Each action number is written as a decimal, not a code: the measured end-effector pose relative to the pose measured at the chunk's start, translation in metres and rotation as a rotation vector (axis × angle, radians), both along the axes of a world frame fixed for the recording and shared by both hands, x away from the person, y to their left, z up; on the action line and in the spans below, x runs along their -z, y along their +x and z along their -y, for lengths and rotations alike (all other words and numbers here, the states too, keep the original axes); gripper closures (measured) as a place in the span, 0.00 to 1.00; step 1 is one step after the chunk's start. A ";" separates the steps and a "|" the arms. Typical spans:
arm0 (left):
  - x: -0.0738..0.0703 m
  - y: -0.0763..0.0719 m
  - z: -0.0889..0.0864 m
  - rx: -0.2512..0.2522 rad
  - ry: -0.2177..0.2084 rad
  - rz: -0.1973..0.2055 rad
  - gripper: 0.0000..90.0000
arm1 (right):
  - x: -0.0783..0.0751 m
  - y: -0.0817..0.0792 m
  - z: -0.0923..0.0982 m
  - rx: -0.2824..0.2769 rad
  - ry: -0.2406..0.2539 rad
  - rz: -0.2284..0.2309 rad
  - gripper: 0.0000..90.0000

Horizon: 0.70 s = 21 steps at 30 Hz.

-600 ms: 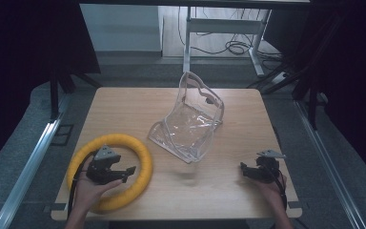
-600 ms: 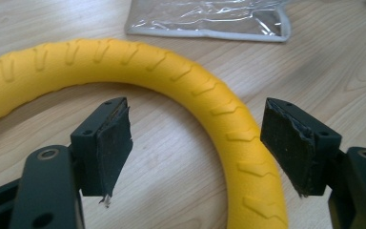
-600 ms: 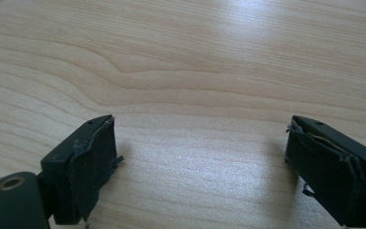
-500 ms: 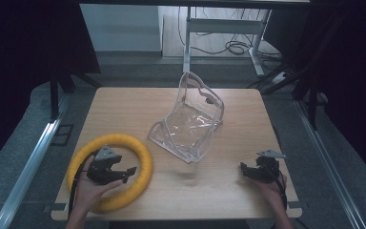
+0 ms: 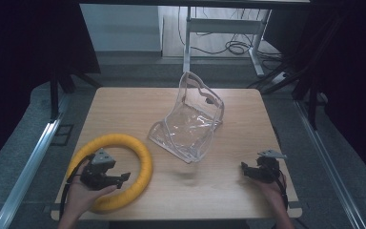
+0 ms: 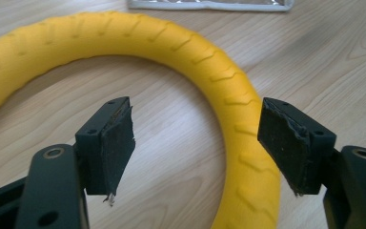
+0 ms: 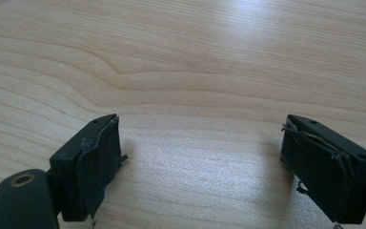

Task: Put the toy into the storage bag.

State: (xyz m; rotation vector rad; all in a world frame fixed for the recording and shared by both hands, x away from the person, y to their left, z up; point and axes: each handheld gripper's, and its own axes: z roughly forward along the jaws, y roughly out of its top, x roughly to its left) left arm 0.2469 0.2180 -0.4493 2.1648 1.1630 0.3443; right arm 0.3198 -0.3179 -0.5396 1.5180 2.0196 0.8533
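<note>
Hovering, jaws spread: left gripper (image 5: 122,177) poised inside yellow ring (image 5: 138,157), lower left, apparently for gripping its rim | right gripper (image 5: 244,168) parked open, lower right, nothing held | clear plastic pouch (image 5: 188,126) centre, untouched

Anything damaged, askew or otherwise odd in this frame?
Only wear: the black pads on the right tongs are frayed, with loose threads at the edges, and the left tongs' pads are ragged too. The yellow ring lies flat, and the clear pouch stands propped open on the table.
</note>
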 end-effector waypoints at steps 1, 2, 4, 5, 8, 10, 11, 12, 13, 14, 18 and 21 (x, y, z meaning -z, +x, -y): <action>-0.002 -0.002 -0.001 0.004 0.003 -0.014 0.31 | 0.000 0.000 0.000 0.000 0.000 0.000 0.15; -0.002 -0.003 -0.002 0.009 0.012 -0.028 0.31 | 0.000 0.000 0.000 0.000 -0.001 0.000 0.15; 0.000 -0.006 -0.002 0.018 0.032 -0.055 0.31 | 0.000 0.000 0.000 0.001 -0.001 0.000 0.15; 0.001 -0.007 -0.001 0.027 0.038 -0.069 0.31 | 0.000 0.000 0.000 0.001 -0.001 0.000 0.15; 0.008 -0.010 0.006 0.071 0.051 -0.116 0.31 | 0.000 0.000 0.000 0.001 -0.001 0.000 0.15; 0.010 -0.010 0.009 0.082 0.054 -0.129 0.31 | 0.000 0.000 0.000 0.001 -0.001 0.000 0.15; 0.011 -0.010 0.012 0.087 0.053 -0.135 0.31 | 0.000 0.000 0.000 0.001 -0.001 0.000 0.15; 0.013 -0.009 0.016 0.097 0.058 -0.145 0.31 | 0.000 0.000 0.000 0.001 -0.001 0.000 0.15; 0.015 -0.008 0.019 0.104 0.063 -0.156 0.31 | 0.000 0.000 0.000 0.001 -0.001 0.000 0.15; 0.017 -0.006 0.023 0.110 0.071 -0.170 0.31 | 0.000 0.000 0.000 0.001 -0.001 0.001 0.15; 0.025 0.000 0.040 0.137 0.098 -0.220 0.31 | 0.000 0.000 0.000 0.002 -0.001 0.001 0.15; 0.032 0.007 0.049 0.146 0.109 -0.251 0.30 | 0.000 0.000 0.000 0.003 -0.001 0.000 0.15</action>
